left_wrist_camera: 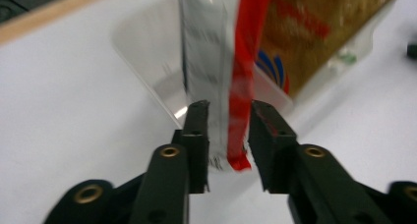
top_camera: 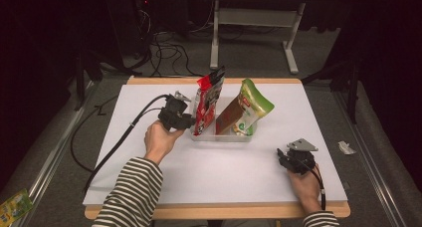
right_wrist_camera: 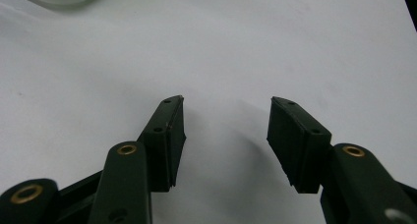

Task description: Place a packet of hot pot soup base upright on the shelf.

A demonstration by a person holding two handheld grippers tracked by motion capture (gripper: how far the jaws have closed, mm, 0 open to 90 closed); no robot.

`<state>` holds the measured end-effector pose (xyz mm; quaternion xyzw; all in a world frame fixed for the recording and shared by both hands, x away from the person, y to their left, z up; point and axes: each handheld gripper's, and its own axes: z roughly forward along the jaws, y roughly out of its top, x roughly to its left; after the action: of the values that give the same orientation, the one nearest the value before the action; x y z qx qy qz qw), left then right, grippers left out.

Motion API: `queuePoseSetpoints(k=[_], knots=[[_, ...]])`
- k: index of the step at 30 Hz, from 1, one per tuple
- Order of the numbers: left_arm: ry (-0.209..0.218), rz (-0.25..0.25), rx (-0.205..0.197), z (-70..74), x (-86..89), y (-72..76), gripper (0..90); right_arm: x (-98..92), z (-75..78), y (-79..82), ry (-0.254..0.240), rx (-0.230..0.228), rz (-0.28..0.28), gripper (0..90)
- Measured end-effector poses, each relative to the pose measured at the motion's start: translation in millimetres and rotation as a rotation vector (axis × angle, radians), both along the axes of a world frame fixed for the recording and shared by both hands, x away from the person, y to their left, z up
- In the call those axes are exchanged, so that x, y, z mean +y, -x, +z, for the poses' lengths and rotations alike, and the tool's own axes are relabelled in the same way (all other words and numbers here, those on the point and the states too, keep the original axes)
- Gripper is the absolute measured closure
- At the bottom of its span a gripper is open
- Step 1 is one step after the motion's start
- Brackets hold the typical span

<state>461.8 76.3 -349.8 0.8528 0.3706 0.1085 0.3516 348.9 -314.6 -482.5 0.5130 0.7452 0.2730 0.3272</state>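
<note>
Red pouch (top_camera: 206, 105) stands upright in clear tray (top_camera: 219, 136).

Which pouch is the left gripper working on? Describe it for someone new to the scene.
On the white table stands a clear tray with two upright pouches. It is the left one, the red pouch, nearest the left gripper; its neighbour is a green and brown pouch.
</note>
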Motion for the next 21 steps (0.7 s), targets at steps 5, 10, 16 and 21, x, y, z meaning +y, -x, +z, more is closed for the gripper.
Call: queuePoseSetpoints(k=[5,10,16,21], knots=[[-0.031,-0.013,-0.001,0.4,-14.2,-9.2,50.2,-0.1,0.3,0.2,0.012,0.001,0.006,48.6],[0.006,0.017,-0.015,-1.2,-17.1,-14.1,49.7,0.0,0.2,0.2,0.013,0.000,0.006,48.6],[0.027,0.031,-0.039,-1.3,-20.2,-20.2,56.3,0.2,0.2,0.4,0.015,-0.001,0.007,48.6],[0.002,0.039,-0.026,-0.7,-17.7,-23.5,64.0,0.5,-0.2,0.4,0.016,-0.008,0.005,48.5]])
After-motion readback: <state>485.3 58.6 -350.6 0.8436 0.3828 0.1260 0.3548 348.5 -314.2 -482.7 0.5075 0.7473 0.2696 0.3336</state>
